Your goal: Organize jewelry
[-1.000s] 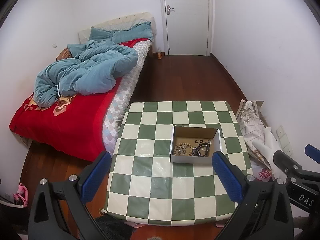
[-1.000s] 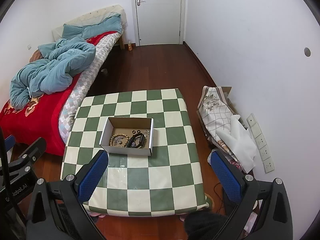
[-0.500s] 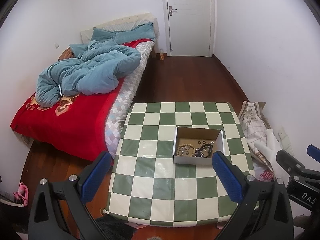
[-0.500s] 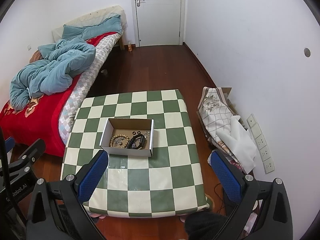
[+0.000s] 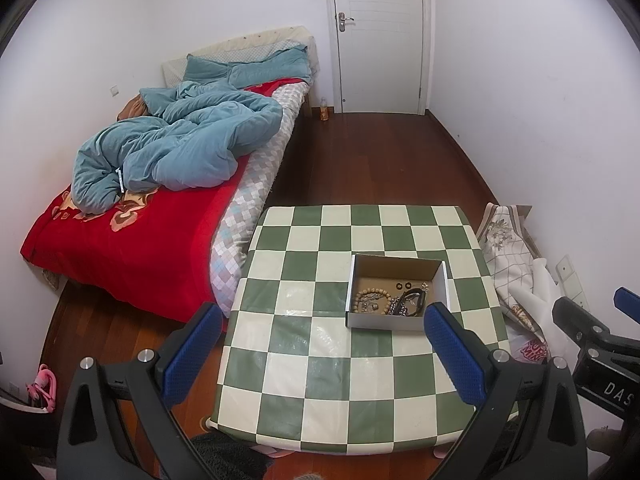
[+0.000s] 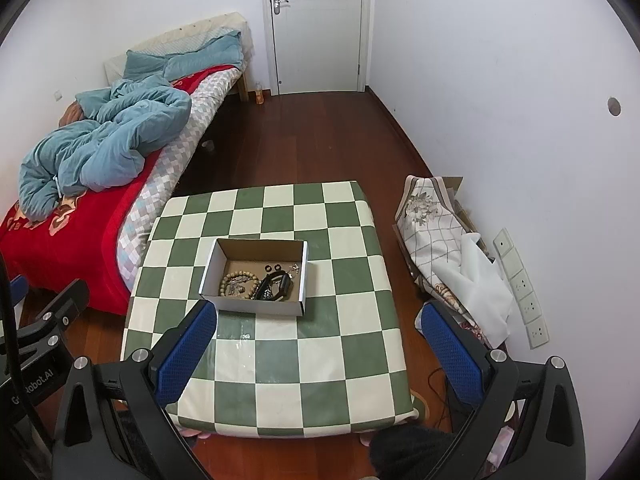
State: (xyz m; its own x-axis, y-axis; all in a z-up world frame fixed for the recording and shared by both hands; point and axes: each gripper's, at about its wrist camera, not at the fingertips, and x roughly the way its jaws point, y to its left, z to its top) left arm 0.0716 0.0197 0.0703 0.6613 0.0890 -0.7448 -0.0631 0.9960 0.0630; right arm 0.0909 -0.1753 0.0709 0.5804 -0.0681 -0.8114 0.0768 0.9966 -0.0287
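Two wrist fisheye views, both high above and behind the near edge of the checkered table (image 5: 320,360), facing the door (image 5: 380,36).
My left camera sits further left, placing the cardboard box (image 5: 396,296) right of centre; my right camera places it (image 6: 256,276) left of centre. Both share table, box, bed (image 6: 60,216) and door, and each glimpses the other gripper at its edge.

Left of my checkered table (image 5: 320,360) sits the bed (image 5: 132,248) (blue duvet (image 5: 172,148) rumpled on top), with the white door (image 5: 380,36) beyond.
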